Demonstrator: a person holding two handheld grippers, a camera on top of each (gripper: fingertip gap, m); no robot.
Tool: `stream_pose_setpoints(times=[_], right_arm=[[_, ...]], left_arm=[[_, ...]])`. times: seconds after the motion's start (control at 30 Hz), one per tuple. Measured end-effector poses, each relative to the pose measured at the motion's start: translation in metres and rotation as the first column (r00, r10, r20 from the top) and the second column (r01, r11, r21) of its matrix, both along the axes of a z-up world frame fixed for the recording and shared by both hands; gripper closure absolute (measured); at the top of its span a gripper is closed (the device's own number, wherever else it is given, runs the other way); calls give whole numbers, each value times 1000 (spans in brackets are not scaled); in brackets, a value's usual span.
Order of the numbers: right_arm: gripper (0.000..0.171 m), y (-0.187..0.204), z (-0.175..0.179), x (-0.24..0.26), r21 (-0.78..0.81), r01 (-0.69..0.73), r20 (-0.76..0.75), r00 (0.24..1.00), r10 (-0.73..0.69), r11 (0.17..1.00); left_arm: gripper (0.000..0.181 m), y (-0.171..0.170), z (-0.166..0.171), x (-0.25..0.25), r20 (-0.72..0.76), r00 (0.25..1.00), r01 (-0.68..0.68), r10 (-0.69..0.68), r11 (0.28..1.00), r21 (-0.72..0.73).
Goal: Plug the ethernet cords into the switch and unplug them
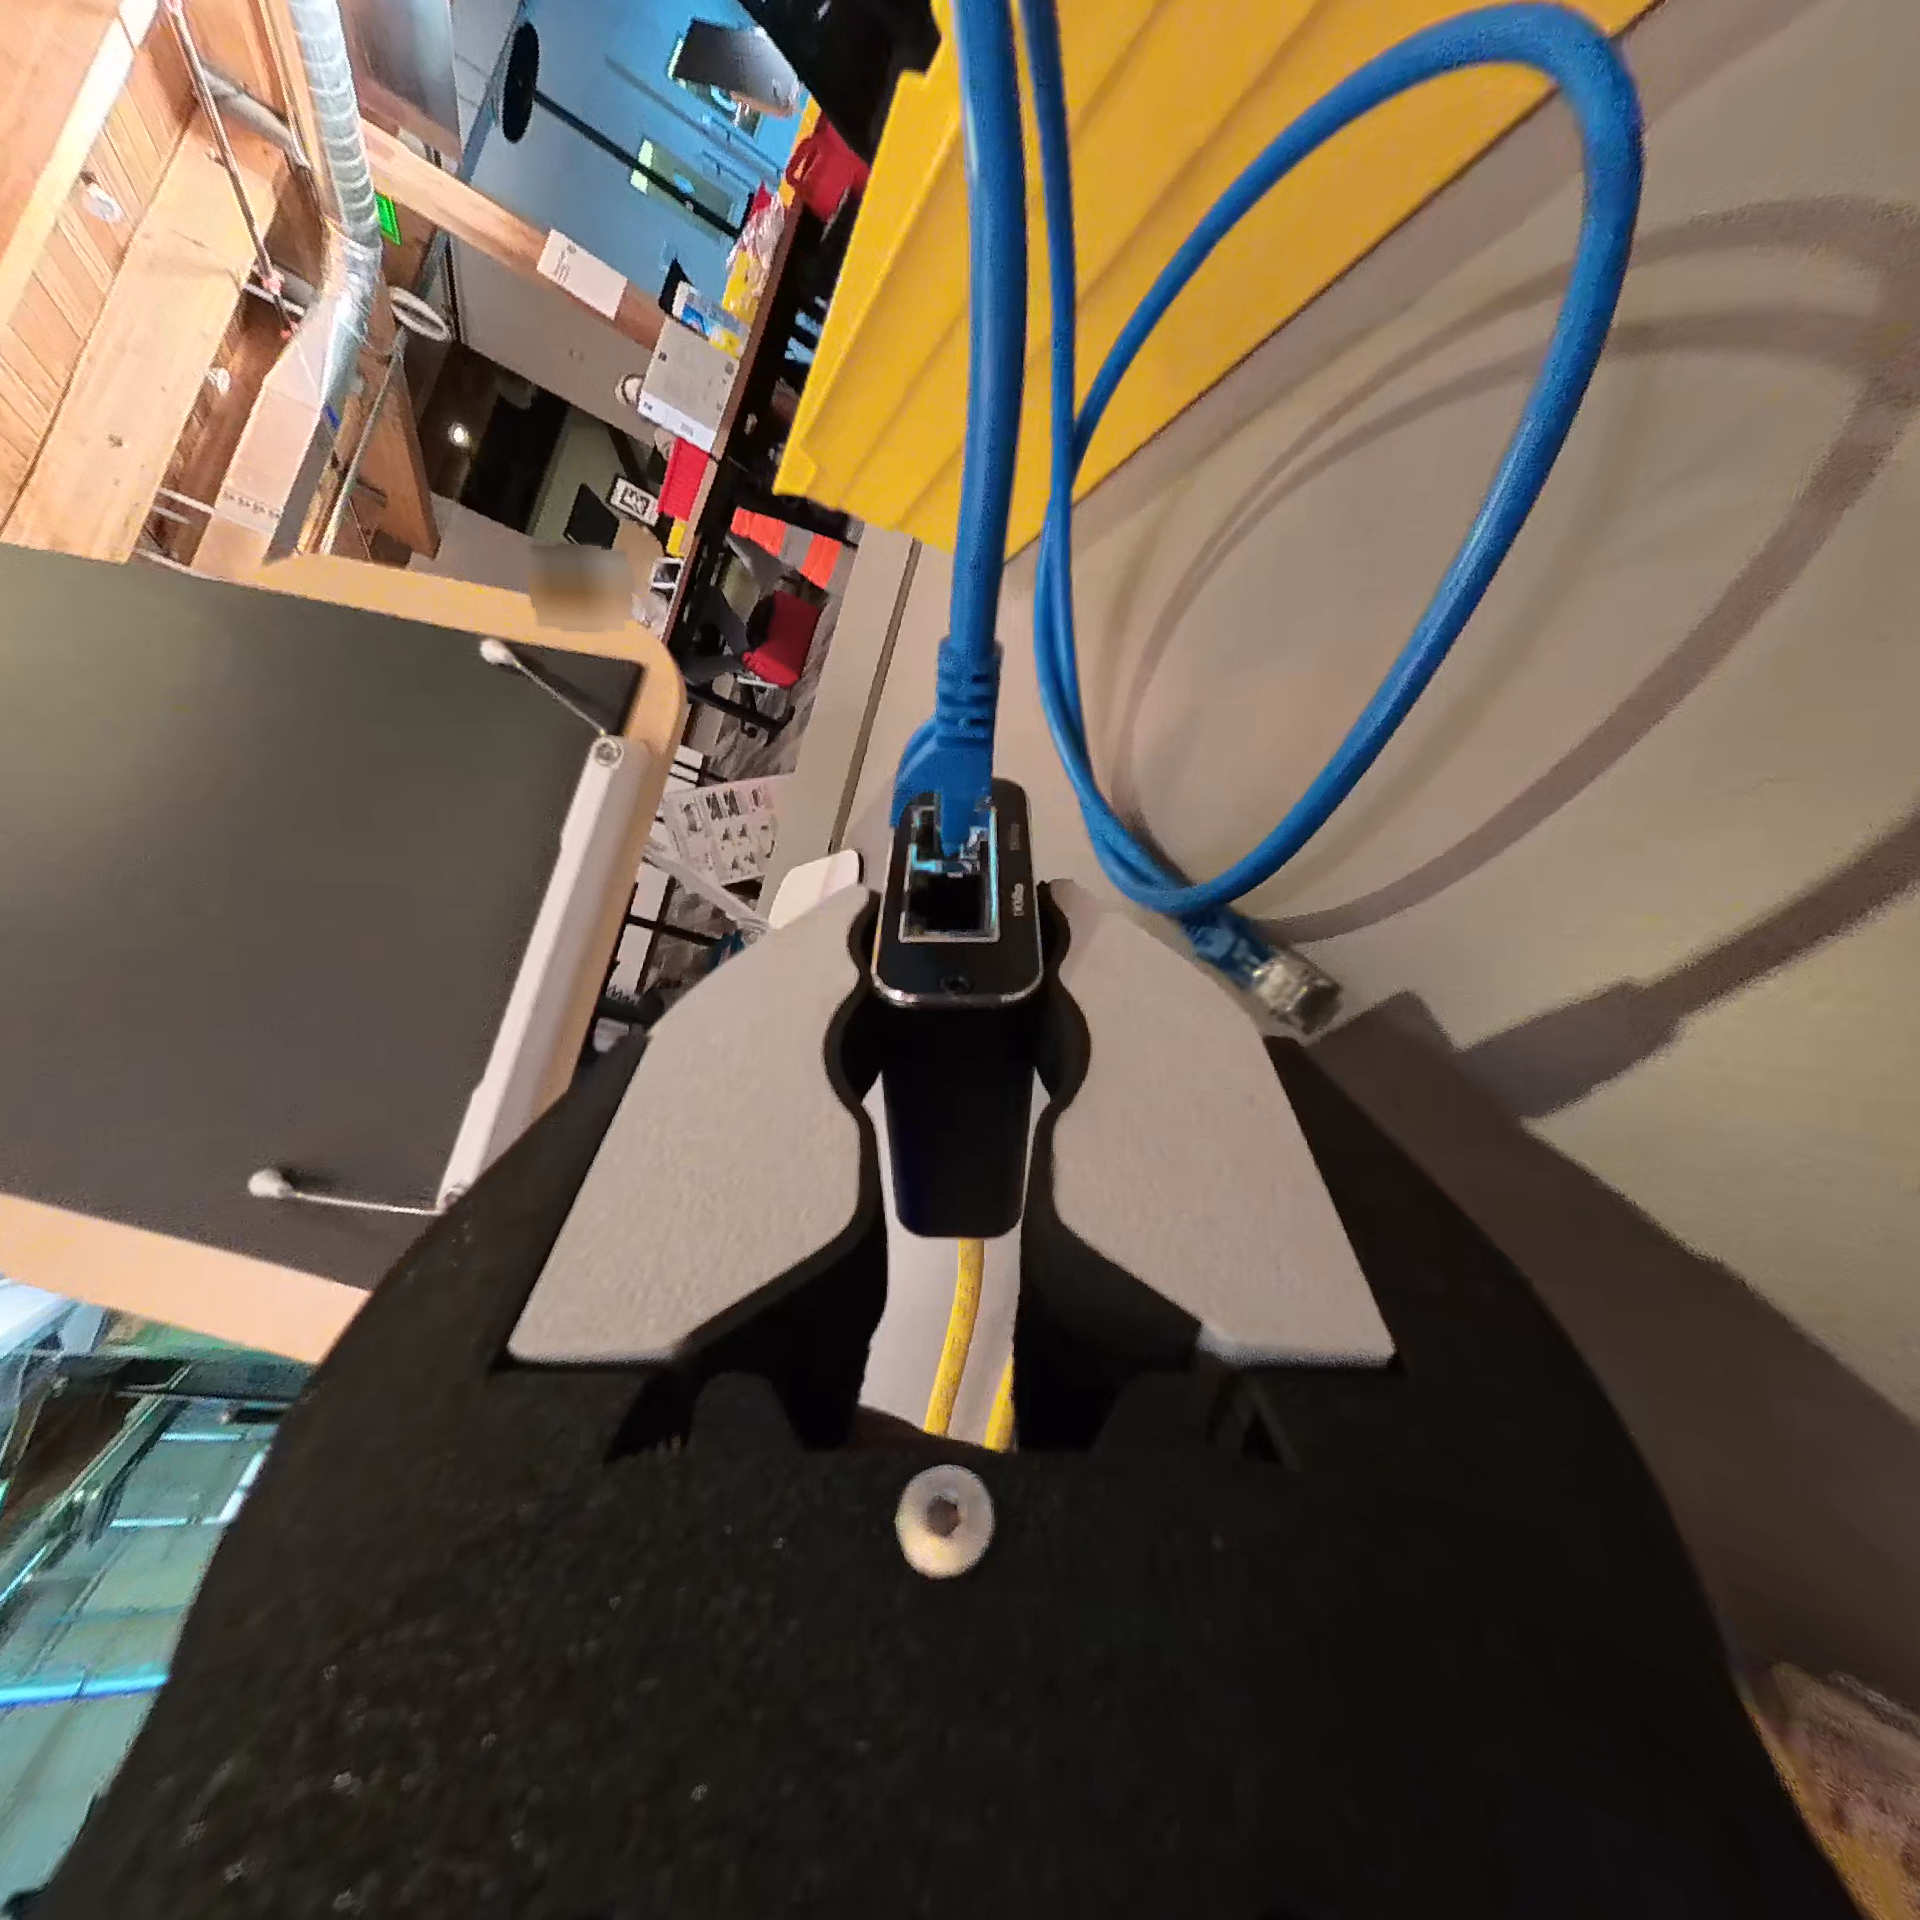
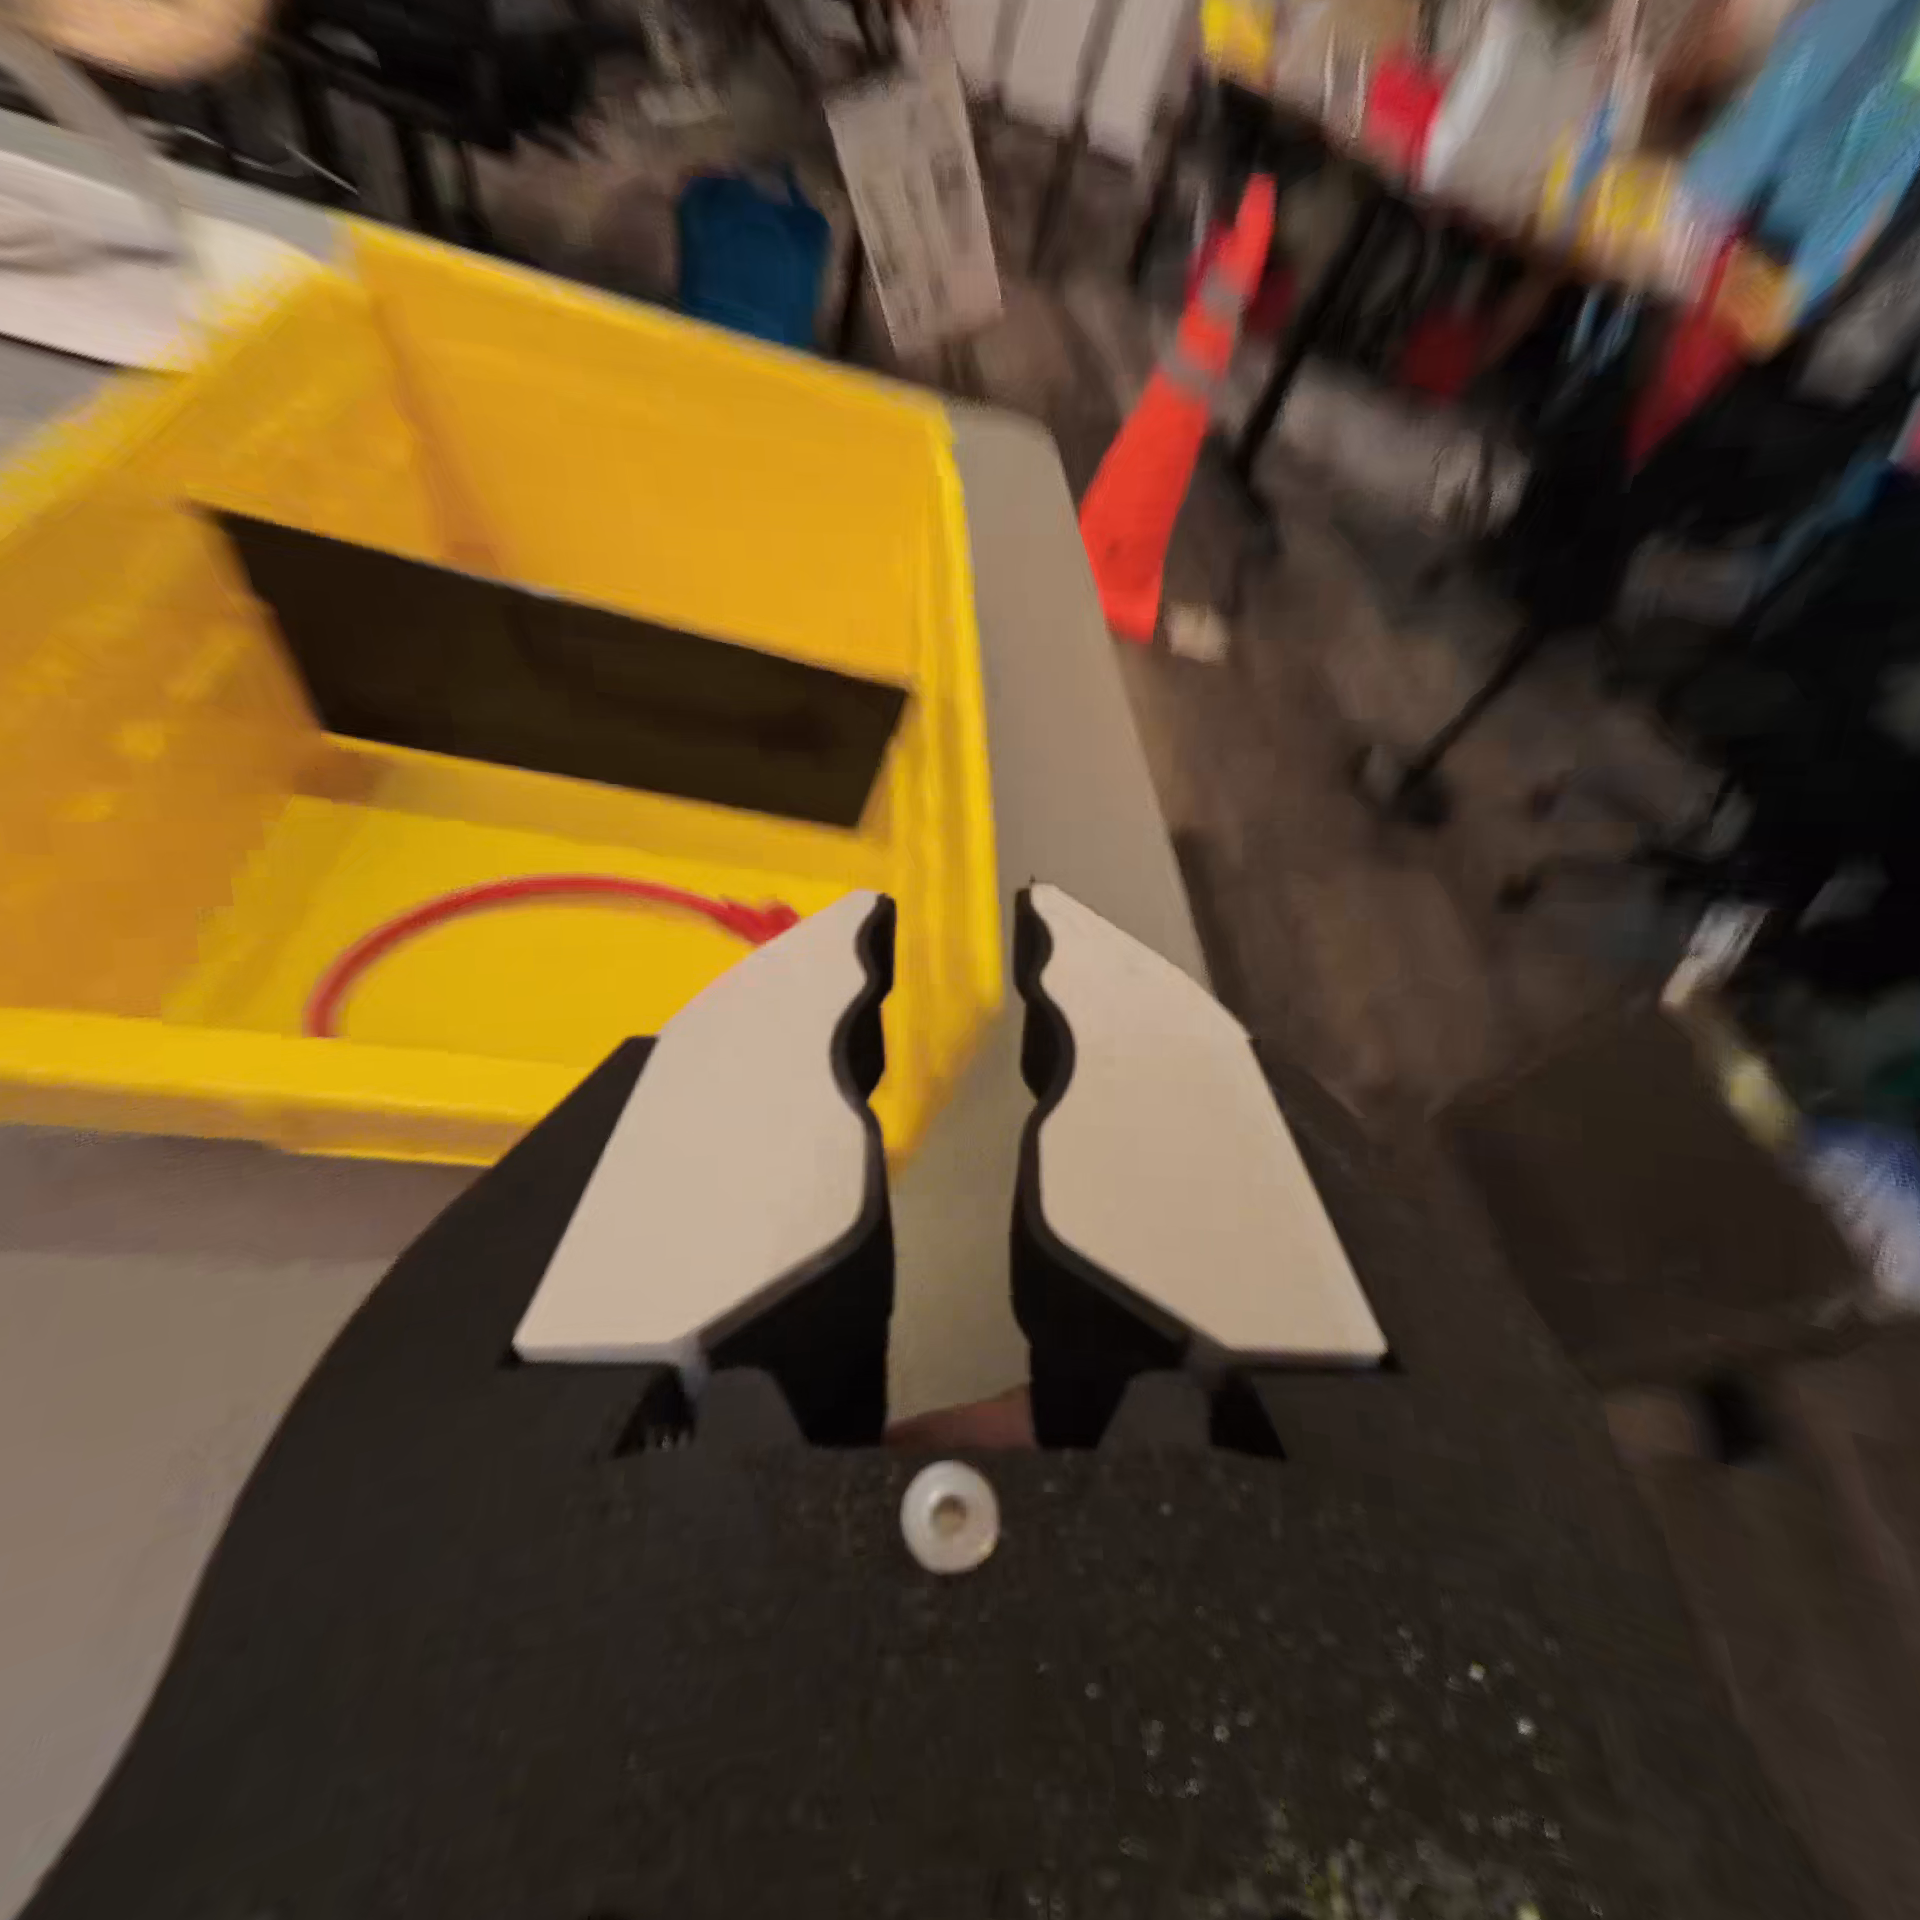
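Observation:
In the left wrist view my left gripper (image 1: 956,914) is shut on a small black switch (image 1: 954,1101), holding it with its port face pointing away. A blue ethernet cord (image 1: 982,416) is plugged into the far port by its blue plug (image 1: 951,769). The near port (image 1: 943,912) is empty. The cord loops round and its free clear plug (image 1: 1288,982) lies on the grey table (image 1: 1558,727). A yellow cord (image 1: 966,1340) runs under the switch. In the blurred right wrist view my right gripper (image 2: 954,914) is open and empty, above the table edge beside a yellow bin (image 2: 623,468).
The yellow bin holds a coiled red cord (image 2: 520,904) and a black rectangular item (image 2: 561,665); it also shows in the left wrist view (image 1: 1143,208). An orange cone (image 2: 1184,416) and cluttered tables stand beyond the table. A dark panel with a wooden rim (image 1: 291,883) is at left.

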State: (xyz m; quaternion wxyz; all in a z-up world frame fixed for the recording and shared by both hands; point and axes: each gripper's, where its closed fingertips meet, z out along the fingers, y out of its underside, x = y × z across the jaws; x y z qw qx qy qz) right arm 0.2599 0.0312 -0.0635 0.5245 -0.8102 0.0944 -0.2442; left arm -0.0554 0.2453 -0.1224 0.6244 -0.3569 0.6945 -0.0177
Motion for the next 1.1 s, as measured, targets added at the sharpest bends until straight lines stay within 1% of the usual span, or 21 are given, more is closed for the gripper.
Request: stream_pose_setpoints(times=[0.03,0.07,0.1,0.13,0.17,0.23,0.33,0.4,0.47,0.57,0.7,0.87,1.0,1.1], right_arm=[[149,9,26,-34,0,-109,116,987,108,994],[148,22,44,-81,-32,-260,209,942,261,965],[147,36,51,-133,-77,-410,265,870,415,909],[142,49,49,-182,-133,-529,294,786,543,838],[141,61,42,-222,-204,-610,315,700,642,765],[141,83,21,-275,-358,-673,335,554,762,647],[141,111,-1,-309,-509,-671,323,432,842,540],[142,123,-13,-317,-609,-626,317,371,873,487],[141,131,-28,-320,-672,-600,272,346,898,434],[141,143,-42,-316,-701,-588,252,325,911,404],[154,147,-43,-321,-674,-622,288,275,917,399],[154,147,-47,-320,-676,-616,292,282,914,406],[152,151,-50,-317,-694,-575,336,271,902,432],[154,152,-55,-316,-704,-577,315,269,910,414]], left_arm=[[155,-4,2,0,0,1000,13,-13,1000,-2],[155,-8,3,0,-2,1000,29,-29,1000,-7],[155,-12,3,1,-5,999,48,-48,999,-13],[155,-18,3,2,-9,998,68,-69,998,-13],[155,-22,2,2,-17,996,83,-83,996,-8],[155,-29,-1,3,-42,995,93,-93,996,3],[155,-35,-6,4,-77,993,95,-93,995,27],[155,-33,-6,4,-91,994,71,-65,995,67],[155,-34,-4,4,-90,994,62,-55,996,67],[155,-38,-1,4,-82,995,68,-62,995,77],[155,-41,2,4,-78,995,69,-62,993,95],[155,-41,-1,4,-88,995,66,-57,992,104],[155,-40,-1,4,-93,994,62,-53,993,97],[155,-42,-4,5,-101,994,57,-48,994,93]])
